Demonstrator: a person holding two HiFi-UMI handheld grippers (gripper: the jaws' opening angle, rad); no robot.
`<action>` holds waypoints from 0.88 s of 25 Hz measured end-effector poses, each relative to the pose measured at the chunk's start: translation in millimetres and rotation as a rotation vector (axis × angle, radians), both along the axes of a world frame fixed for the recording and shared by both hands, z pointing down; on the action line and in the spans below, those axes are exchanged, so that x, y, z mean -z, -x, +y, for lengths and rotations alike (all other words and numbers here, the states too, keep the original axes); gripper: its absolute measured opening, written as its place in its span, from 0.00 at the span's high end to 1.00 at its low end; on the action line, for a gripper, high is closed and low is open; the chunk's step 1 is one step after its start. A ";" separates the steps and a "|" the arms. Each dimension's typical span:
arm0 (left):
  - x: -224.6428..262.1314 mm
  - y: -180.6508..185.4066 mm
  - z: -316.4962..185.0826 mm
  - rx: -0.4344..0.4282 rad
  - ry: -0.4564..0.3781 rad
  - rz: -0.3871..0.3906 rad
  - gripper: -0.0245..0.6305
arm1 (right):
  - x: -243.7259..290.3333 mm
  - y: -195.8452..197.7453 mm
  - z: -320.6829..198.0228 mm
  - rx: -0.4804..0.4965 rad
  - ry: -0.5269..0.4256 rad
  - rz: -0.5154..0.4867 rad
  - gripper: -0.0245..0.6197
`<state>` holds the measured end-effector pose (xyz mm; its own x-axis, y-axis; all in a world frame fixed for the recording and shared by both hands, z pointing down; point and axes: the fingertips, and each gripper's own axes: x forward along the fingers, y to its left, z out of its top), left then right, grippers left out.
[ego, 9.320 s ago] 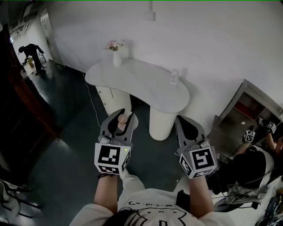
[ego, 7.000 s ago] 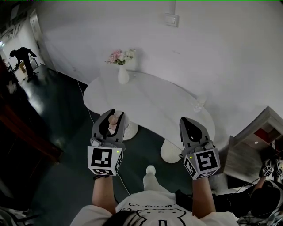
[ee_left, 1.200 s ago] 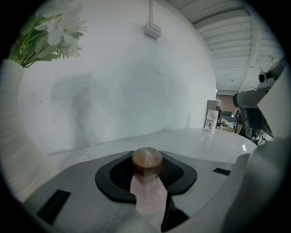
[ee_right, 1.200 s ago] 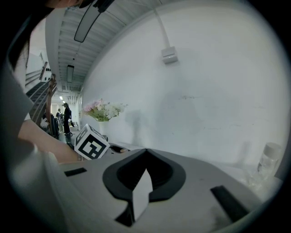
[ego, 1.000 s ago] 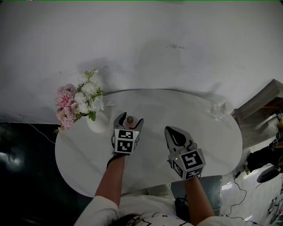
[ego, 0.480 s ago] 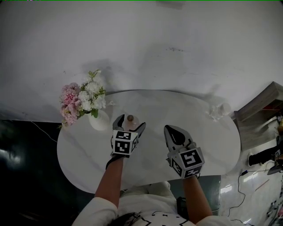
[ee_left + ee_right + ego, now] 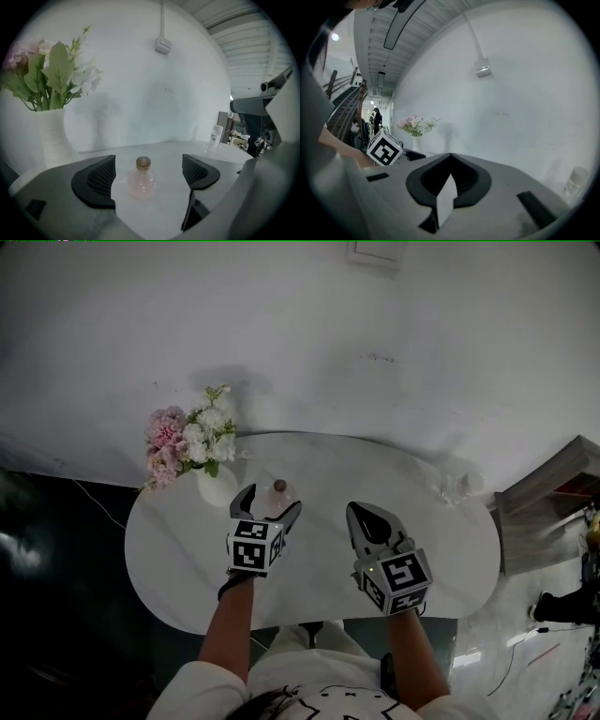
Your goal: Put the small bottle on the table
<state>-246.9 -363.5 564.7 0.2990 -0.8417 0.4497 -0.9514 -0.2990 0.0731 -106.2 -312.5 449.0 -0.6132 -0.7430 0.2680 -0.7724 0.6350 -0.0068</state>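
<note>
Small bottle (image 7: 142, 180) upright on table (image 7: 183, 549), free between wide-open left tongs (image 7: 270, 502).

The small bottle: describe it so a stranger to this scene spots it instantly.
On the white oval table, just right of the flower vase, stands the small bottle. Unlike the clear bottle at the right end, it is round-bellied, pinkish, brown-capped.

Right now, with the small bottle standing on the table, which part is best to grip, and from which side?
Probably the round belly of the small bottle, below its narrow neck, coming level from the person's side. It stands upright, its widest part is low, and the vase is on its left. The left gripper, its fingers having just been opening, has the bottle between them, untouched.
</note>
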 end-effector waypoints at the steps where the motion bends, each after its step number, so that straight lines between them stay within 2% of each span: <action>1: 3.8 1.5 2.9 0.007 -0.004 0.003 0.27 | 3.6 1.0 0.8 0.008 -0.004 0.001 0.97; 8: 34.8 5.0 18.7 0.018 -0.027 0.010 0.27 | 32.4 3.9 -0.3 0.033 -0.042 -0.013 0.97; 13: 61.0 5.6 31.4 0.003 -0.062 0.010 0.27 | 48.8 0.5 0.9 0.014 -0.067 -0.052 0.97; 22: 125.9 20.3 43.2 0.033 -0.197 0.014 0.27 | 85.0 -12.8 -0.8 -0.005 -0.132 -0.083 0.97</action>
